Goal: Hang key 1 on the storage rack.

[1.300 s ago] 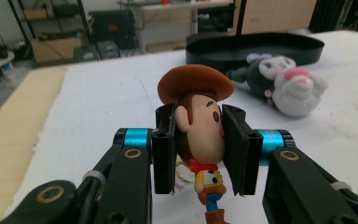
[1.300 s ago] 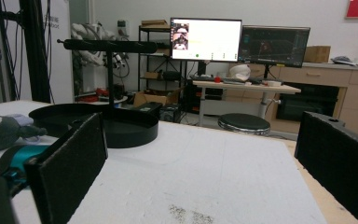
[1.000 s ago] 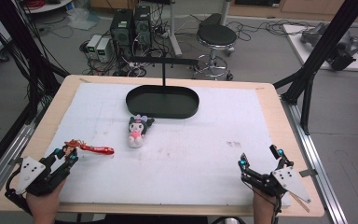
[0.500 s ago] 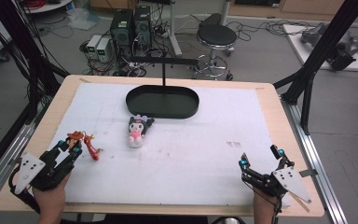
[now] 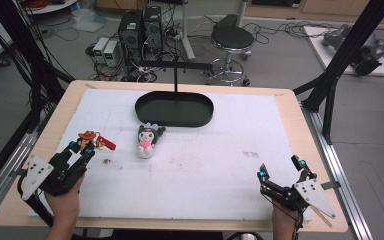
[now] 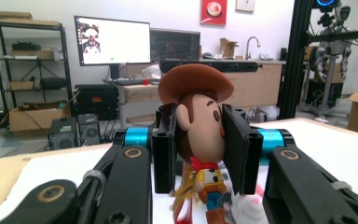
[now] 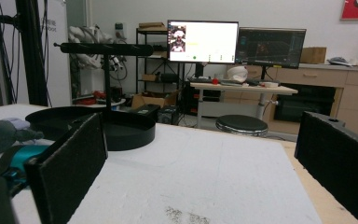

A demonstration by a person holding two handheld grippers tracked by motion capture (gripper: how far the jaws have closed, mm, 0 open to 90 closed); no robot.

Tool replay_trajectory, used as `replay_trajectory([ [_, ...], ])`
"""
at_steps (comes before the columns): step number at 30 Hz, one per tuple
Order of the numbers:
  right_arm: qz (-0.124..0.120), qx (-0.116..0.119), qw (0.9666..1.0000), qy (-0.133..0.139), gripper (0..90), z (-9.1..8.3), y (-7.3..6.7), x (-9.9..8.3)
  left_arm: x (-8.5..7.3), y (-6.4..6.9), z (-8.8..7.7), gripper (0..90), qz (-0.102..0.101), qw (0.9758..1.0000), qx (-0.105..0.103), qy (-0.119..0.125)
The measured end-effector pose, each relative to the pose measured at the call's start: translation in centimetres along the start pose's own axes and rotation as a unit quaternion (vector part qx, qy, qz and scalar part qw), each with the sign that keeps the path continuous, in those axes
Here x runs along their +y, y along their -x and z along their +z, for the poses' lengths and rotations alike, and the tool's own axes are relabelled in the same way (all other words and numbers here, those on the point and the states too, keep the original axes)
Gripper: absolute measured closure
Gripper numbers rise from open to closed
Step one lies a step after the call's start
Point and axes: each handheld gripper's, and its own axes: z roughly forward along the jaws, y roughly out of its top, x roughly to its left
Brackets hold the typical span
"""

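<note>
Left tool (image 5: 82,150) is pinching the cowboy figure (image 5: 87,137) by the head, pads (image 6: 237,149) pressing on both sides of the face in the left gripper view. Hat is sticking out above the jaws, body w/ red scarf and a yellow cord hanging down below them. In the high view the figure is sitting at the tool's tip over the left-front part of the tabletop (image 5: 220,165), its red tag (image 5: 106,143) trailing off to the right. Can't tell from the high view if the tag is touching the white mat. Person's left hand (image 5: 62,200) is gripping the tool body from the bottom edge.

Right tool (image 5: 280,170) is hovering at the front-right corner, jaws spread wide, nothing btwn them; right gripper view is showing bare mat btwn the two pads (image 7: 74,163).

Plush doll (image 5: 146,140), black and pink, is lying on the mat near centre, just in front of the black oval tray (image 5: 145,107) and well apart from both tools. Tray is sitting toward the back, w/ a T-shaped stand (image 5: 175,67) rising from it. Small dark smudge on the mat just right of the left tool.
</note>
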Motion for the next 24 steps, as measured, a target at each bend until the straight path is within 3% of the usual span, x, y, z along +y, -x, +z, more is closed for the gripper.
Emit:
replay_trajectory([
  [16,0.006,-0.004,1.0000,0.002,1.6,-0.1,0.3,0.0,1.8,1.5,3.8,66.6,0.006,0.9996,-0.019,0.020],
  [24,0.007,-0.004,1.0000,0.004,1.6,-0.1,0.4,0.0,1.9,1.6,5.2,66.6,-0.007,0.9994,-0.025,0.025],
])
